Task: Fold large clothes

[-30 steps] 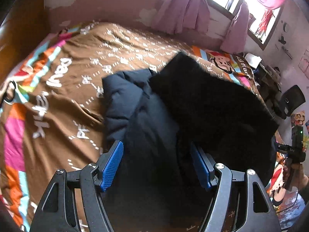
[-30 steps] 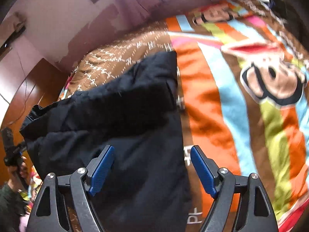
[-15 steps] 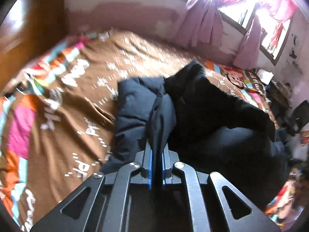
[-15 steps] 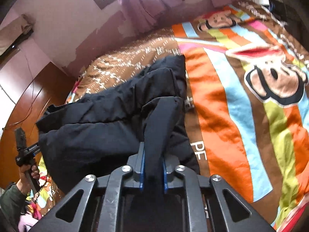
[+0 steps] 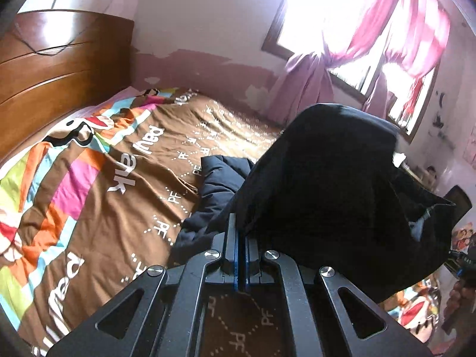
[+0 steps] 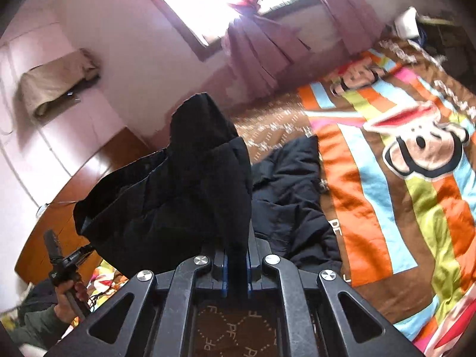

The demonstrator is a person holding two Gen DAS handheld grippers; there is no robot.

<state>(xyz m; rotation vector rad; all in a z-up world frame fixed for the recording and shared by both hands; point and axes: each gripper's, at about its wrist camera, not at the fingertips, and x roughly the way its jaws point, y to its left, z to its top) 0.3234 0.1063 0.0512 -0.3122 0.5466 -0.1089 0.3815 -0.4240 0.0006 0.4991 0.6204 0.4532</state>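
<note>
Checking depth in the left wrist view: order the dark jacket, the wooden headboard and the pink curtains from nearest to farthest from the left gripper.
1. dark jacket, clamped in the left gripper.
2. wooden headboard, far left.
3. pink curtains, at the back wall.

Raised fold of the dark jacket (image 5: 342,184) hangs directly ahead of the left gripper (image 5: 241,232), blocking passage forward and to its right. Bedspread (image 5: 98,196) to its left lies flat and unobstructed up to the wooden headboard (image 5: 59,80). From the right gripper (image 6: 236,247), the lifted cloth blocks the left; the striped bedspread on its right is open. Curtains (image 6: 255,59) and wall bound the far side.
</note>
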